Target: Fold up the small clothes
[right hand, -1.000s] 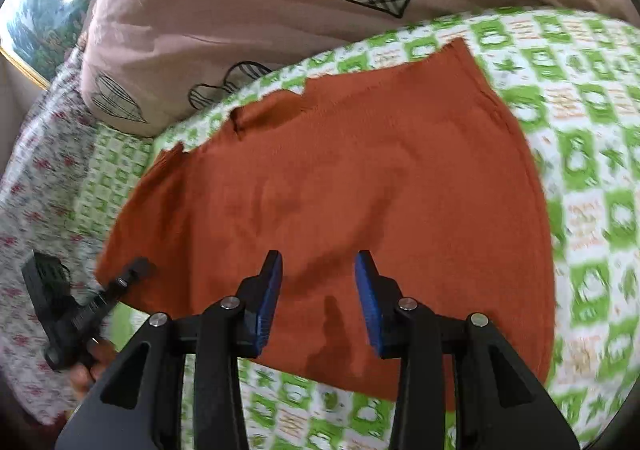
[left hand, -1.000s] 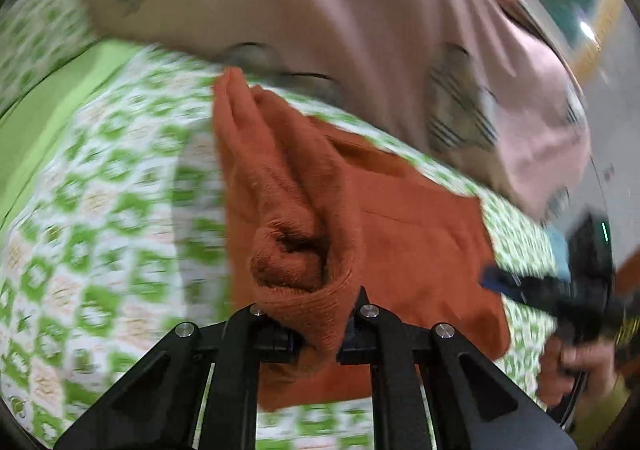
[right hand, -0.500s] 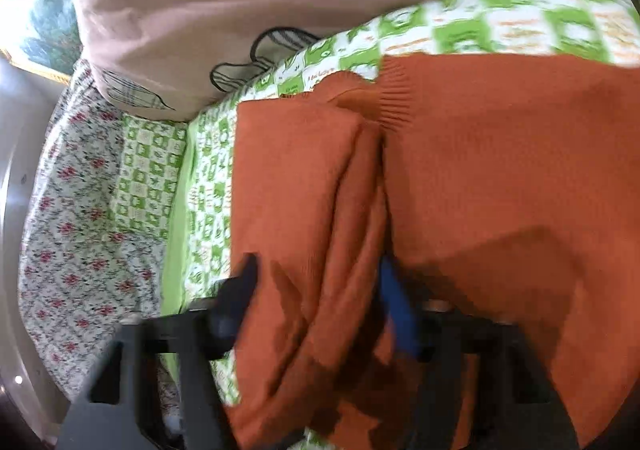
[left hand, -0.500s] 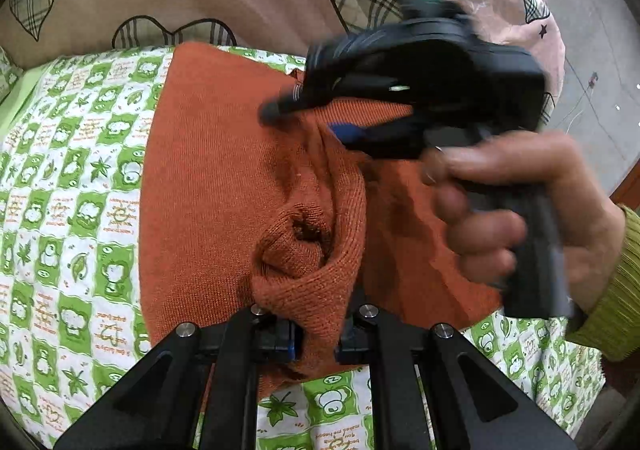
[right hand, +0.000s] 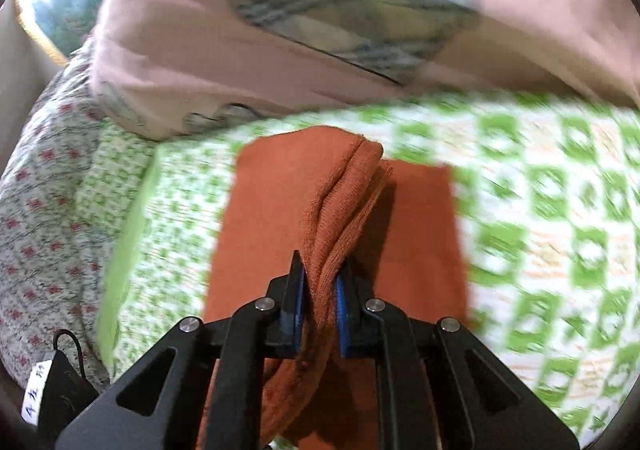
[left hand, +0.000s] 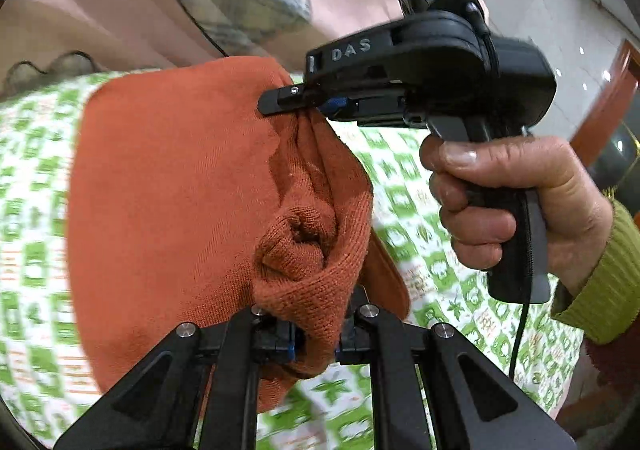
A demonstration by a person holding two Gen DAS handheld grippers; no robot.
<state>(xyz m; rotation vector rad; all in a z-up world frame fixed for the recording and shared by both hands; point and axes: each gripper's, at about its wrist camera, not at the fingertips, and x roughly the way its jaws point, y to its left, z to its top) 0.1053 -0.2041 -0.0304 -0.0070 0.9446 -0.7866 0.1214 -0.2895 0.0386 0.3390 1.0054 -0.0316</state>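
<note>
An orange knit garment (left hand: 160, 190) lies on the green-and-white checked bed sheet (left hand: 420, 190), partly folded over itself. My left gripper (left hand: 316, 334) is shut on a bunched, ribbed edge of it at the near side. My right gripper (left hand: 296, 106), held by a person's hand (left hand: 500, 190), pinches the same raised fold at its far end. In the right wrist view the right gripper (right hand: 320, 286) has its jaws closing, and its blue pads press on a ridge of the orange garment (right hand: 260, 218). The fold hangs between the two grippers above the flat layer.
A pink quilt (right hand: 280, 50) with plaid heart prints is piled along the far side of the sheet (right hand: 540, 210). A floral fabric (right hand: 40, 190) lies at the left. A black device with a white label (right hand: 60, 390) shows at the lower left corner.
The right gripper, open over the flat garment before, has closed on a gathered fold. The left gripper has carried its edge across the garment, toward the right gripper.
</note>
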